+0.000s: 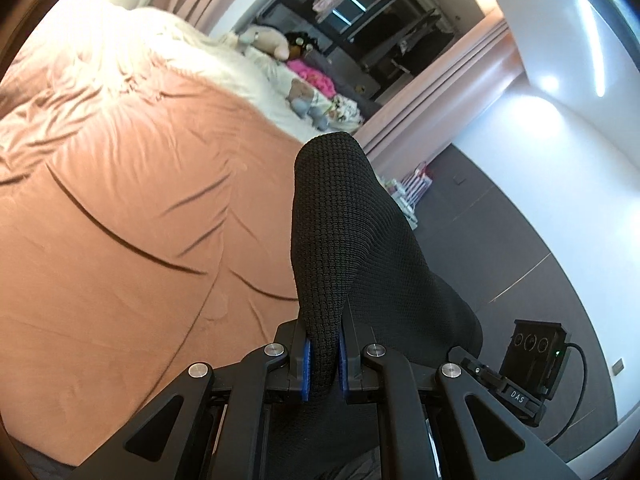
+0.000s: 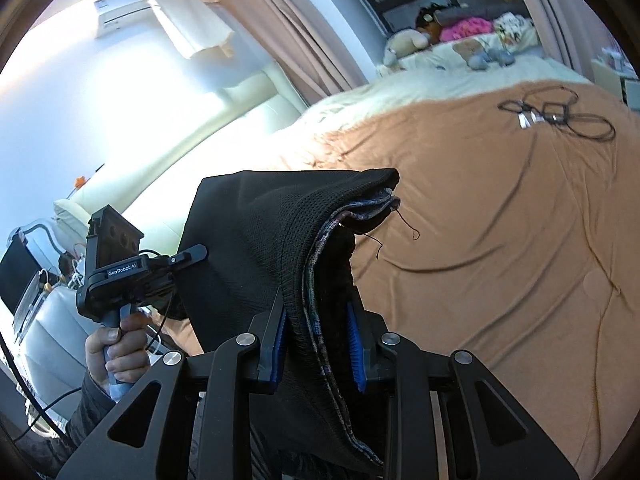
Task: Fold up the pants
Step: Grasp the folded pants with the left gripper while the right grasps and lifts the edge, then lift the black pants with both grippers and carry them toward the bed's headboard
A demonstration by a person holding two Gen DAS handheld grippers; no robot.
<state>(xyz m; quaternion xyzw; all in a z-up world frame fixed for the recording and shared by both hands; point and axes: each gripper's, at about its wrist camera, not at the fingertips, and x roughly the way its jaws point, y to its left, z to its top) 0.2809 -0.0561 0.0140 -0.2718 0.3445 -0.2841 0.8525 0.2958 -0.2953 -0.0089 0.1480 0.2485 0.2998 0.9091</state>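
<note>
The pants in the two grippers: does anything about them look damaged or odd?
Yes. In the right wrist view, loose threads hang from the edge of the pants held in the right gripper, so that edge looks frayed. The left gripper clamps plain black knit with no visible damage.

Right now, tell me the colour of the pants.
Black knit pants, greyish-purple along the inner edge; right wrist view shows it best.

Black grippers (image 1: 323, 354), blue pads (image 2: 354, 340)
</note>
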